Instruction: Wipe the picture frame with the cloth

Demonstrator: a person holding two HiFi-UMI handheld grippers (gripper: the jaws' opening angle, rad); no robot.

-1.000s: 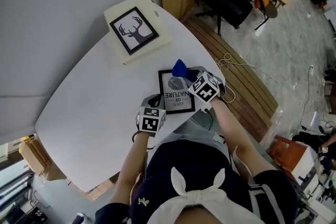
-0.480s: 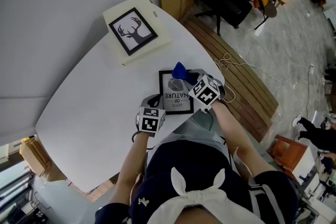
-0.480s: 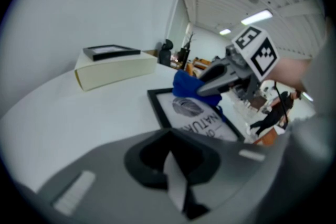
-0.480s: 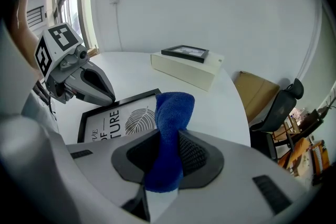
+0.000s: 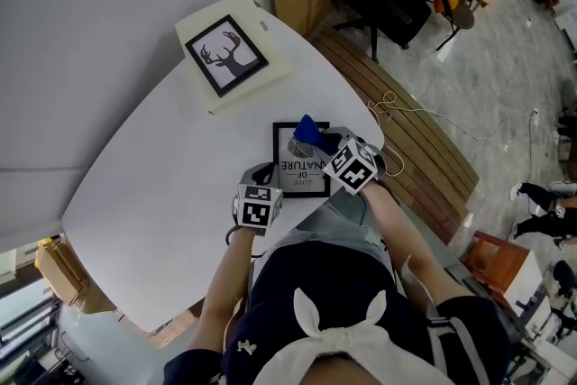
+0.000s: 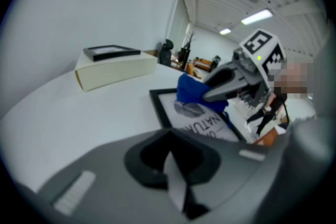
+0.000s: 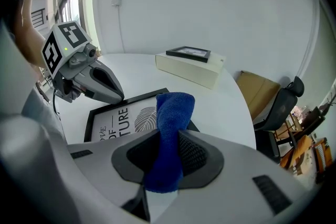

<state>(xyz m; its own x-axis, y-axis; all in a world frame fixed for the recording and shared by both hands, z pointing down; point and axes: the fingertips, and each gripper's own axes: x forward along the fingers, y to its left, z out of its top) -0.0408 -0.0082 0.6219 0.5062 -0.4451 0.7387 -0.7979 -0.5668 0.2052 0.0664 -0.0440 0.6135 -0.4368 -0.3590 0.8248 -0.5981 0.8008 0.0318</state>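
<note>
Jaws of the right gripper are clamped on a fold of the blue cloth, which stands out ahead of the tips. Jaws of the left gripper are together with nothing between them. The picture frame lies flat on the white tabletop, close to its near edge, directly in front of the person. The cloth sits over the frame's far part and appears to touch the print.

Hazards from this position:
- Frame slip. The left tips sit at the frame's near left corner; firm contact cannot be confirmed. A stroke toward the person could push the frame off the near edge.
- Scratching. Only a narrow fold protrudes; too low an angle could bring bare jaw tips onto the glazing.
- Cloth loss. Drag could pull the fold free.
</note>
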